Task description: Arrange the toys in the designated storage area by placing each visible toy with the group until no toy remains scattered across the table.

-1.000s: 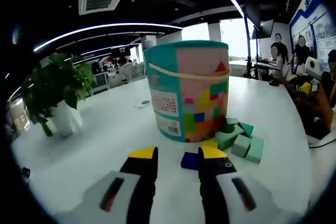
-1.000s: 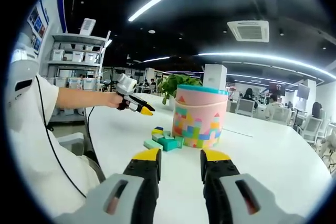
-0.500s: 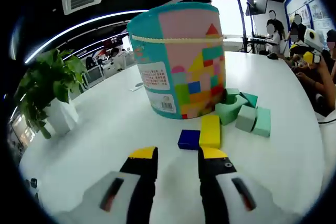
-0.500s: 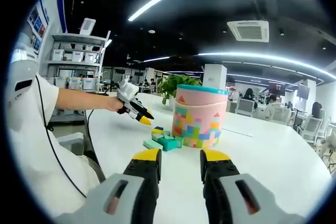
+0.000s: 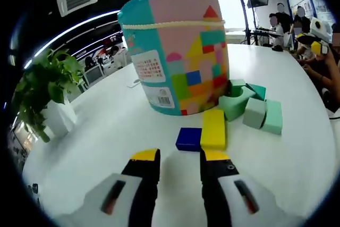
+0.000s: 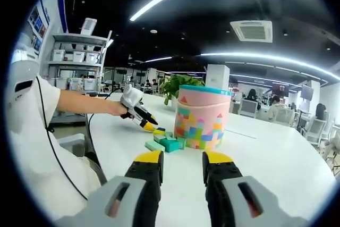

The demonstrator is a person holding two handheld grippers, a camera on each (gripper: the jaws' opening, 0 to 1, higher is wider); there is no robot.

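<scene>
Left gripper (image 5: 179, 159) is hanging open and empty right over the blue block (image 5: 188, 139), with the yellow block (image 5: 213, 128) touching it, both by the toy tub (image 5: 178, 51). Looks lined up for a grab. Right gripper (image 6: 181, 160) is parked back, open too.

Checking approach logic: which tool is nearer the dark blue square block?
Left. The left tool sits open just short of the dark blue square block, jaws aimed at it. The right tool is open, well back across the white table.

Left gripper (image 6: 149, 127) at blocks (image 6: 166, 143) beside tub (image 6: 201, 117).
</scene>
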